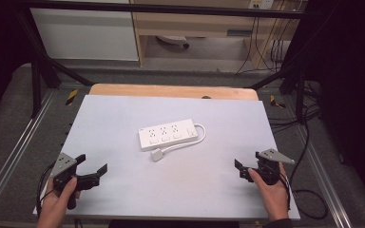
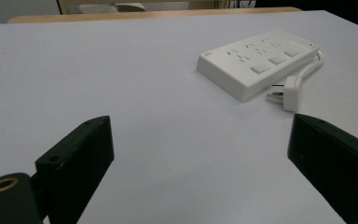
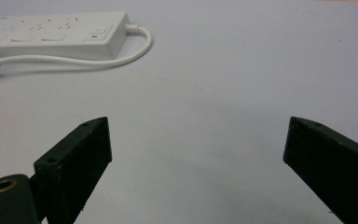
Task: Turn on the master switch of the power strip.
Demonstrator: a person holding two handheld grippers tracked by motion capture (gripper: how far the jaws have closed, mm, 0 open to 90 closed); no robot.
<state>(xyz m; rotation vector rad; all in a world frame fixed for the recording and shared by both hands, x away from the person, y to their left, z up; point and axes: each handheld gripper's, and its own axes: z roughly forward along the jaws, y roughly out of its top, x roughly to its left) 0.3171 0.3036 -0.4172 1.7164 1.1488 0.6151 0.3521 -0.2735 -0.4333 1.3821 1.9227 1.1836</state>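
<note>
Landmark: white rectangular plastic power strip (image 1: pixel 169 134), lying flat near the middle of the pale grey tabletop (image 1: pixel 123 118), sockets and switches facing up, long axis running roughly left to right and slightly tilted.

Left of and nearer than the strip: left gripper (image 1: pixel 95 174), black, two-jawed, with a grey three-cornered plate on top, held in the person's left hand (image 1: pixel 59 199) at the near left corner of the tabletop. It is well apart from the strip. Jaws stand wide apart with nothing between them; the left gripper view shows bare table in the gap and the strip (image 2: pixel 256 60) beyond, up and to the right.

Just in front of the strip: white plug (image 1: pixel 157 155), lying on the table close to its near long edge, apart from both grippers.

At the strip's right end: white cable (image 1: pixel 197 137), leaving that end, looping round and running back along the near side to the plug.

Right of and nearer than the strip: right gripper (image 1: pixel 242 170), same build, held in the right hand (image 1: pixel 273 190) at the near right edge of the tabletop, well apart from the strip. Jaws wide apart and empty; the right gripper view shows the strip (image 3: pixel 51 35) at upper left.
</note>
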